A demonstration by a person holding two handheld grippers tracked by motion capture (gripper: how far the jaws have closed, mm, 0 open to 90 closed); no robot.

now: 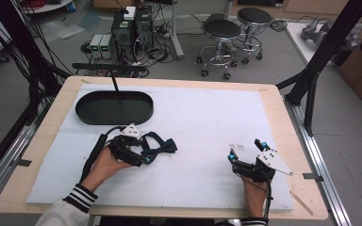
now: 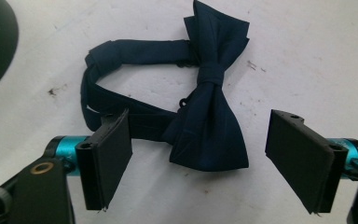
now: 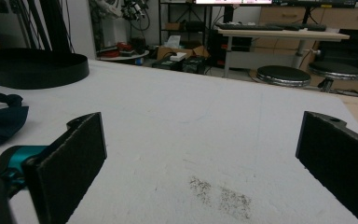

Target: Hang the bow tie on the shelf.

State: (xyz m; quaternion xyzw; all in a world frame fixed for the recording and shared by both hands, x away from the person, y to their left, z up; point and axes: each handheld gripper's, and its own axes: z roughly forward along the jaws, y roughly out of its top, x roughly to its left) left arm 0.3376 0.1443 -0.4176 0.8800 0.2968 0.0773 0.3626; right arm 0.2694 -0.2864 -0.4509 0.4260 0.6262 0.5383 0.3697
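A dark navy bow tie (image 2: 209,121) with its looped strap lies flat on the white mat (image 1: 202,122), left of the middle (image 1: 162,147). My left gripper (image 1: 145,149) hovers right over it, jaws open. In the left gripper view the tie's lower wing lies between the two pads (image 2: 114,154) without touching them, and the left jaw covers part of the strap. My right gripper (image 1: 246,149) rests low on the mat at the right, open, with nothing between its jaws (image 3: 205,154). The tie's edge shows at the far left of the right gripper view (image 3: 2,123).
A black oval tray (image 1: 114,107) stands at the back left of the mat. Black frame posts (image 1: 325,47) rise at the table's right. Stools (image 1: 221,30), computer cases and cables crowd the floor behind. A grey smudge (image 3: 219,196) marks the mat.
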